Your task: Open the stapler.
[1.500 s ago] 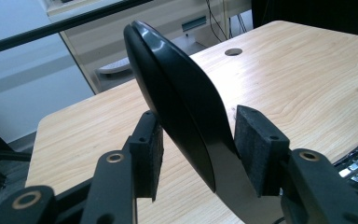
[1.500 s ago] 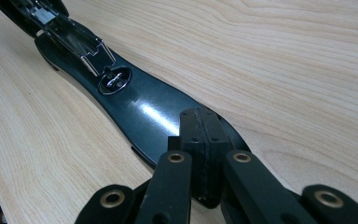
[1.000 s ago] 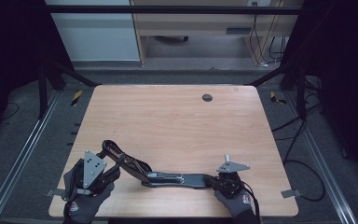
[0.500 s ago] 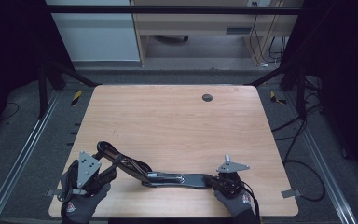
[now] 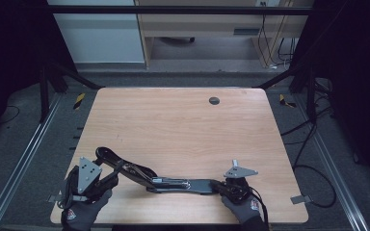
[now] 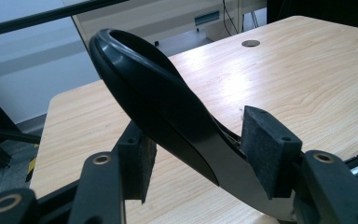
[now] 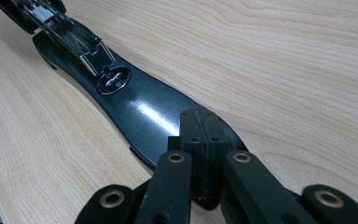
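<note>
Two grippers at an opened black stapler (image 5: pixel 173 183) near the table's (image 5: pixel 183 125) front edge.
Right gripper (image 7: pixel 200 140) presses closed-jawed on its base; left gripper (image 6: pixel 196 158), jaws just widening, straddles the raised arm without gripping.

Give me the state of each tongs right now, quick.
Left tongs: open, jaws just been opening, the stapler's black handle between the pads, not pressed.
Right tongs: shut, pressing down on the stapler's base.

This looks like a lab: a bare wooden table (image 5: pixel 183 130) stands inside a black metal frame (image 5: pixel 173 9), with loose cables (image 5: pixel 308 139) across grey carpet (image 5: pixel 24 144).
</note>
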`<state>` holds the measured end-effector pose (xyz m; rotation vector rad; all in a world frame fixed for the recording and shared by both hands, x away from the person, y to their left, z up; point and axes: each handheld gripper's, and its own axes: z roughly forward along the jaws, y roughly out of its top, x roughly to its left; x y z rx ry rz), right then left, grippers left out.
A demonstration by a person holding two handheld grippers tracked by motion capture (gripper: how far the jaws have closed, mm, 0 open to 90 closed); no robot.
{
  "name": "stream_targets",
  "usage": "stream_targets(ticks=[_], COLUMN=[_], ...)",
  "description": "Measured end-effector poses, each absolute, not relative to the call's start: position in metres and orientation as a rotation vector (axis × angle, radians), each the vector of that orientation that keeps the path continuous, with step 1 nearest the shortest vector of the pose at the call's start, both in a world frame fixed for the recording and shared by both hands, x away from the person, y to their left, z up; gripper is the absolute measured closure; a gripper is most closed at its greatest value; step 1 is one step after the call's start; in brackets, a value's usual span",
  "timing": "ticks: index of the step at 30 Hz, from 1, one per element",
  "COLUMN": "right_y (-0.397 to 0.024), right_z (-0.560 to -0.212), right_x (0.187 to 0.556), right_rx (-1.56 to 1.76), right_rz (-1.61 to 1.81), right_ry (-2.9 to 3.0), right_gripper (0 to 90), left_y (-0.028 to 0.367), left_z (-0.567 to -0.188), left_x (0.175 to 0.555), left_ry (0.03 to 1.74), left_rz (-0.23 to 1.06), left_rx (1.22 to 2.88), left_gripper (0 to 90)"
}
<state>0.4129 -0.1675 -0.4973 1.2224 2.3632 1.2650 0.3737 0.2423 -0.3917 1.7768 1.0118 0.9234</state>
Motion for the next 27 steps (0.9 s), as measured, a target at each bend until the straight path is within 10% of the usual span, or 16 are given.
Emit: stream_targets(ticks=[27], right_y=[-0.1670], right_z=[-0.4967], right_x=[0.4141], right_rx=[1.207], right_rz=[1.253], right_ry=[2.369], right_gripper=[90.0], left_y=[0.2459], left_z=[-0.3935], left_x=[0.3734], left_ry=[0.997], left_rz=[0.941], left_rx=[1.780], left_gripper=[39.0])
